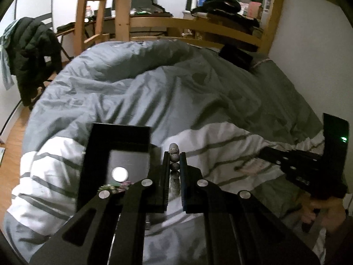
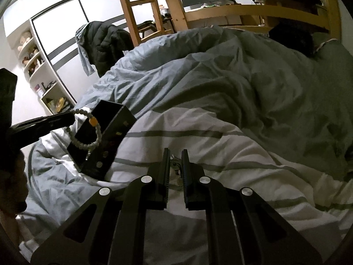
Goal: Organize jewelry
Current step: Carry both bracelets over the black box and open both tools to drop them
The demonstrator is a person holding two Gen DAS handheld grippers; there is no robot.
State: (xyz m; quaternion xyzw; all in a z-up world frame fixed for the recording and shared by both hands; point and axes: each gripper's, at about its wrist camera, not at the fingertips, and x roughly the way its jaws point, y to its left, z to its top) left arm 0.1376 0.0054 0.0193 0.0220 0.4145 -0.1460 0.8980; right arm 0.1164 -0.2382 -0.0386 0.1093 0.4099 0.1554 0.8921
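Note:
My left gripper [image 1: 175,154] is shut on a bracelet of grey stone beads [image 1: 174,158], lifted off the bed. In the right wrist view the bracelet [image 2: 88,130], with one orange bead, hangs as a loop from the left gripper [image 2: 72,116] in front of the black jewelry box [image 2: 103,139]. The box [image 1: 117,137] stands open on the duvet just left of my left fingers, with small colourful pieces at its near end. My right gripper [image 2: 175,152] is shut on a small silvery piece of jewelry [image 2: 177,167], low over the white striped cover. It shows at the right edge of the left wrist view [image 1: 262,151].
A rumpled grey and white striped duvet [image 2: 220,110] covers the bed. A wooden frame and ladder [image 2: 136,8] stand behind it. A dark jacket [image 2: 106,42] hangs at the left and a black item [image 1: 236,56] lies at the bed's far end. A hand [image 1: 326,207] holds the right gripper.

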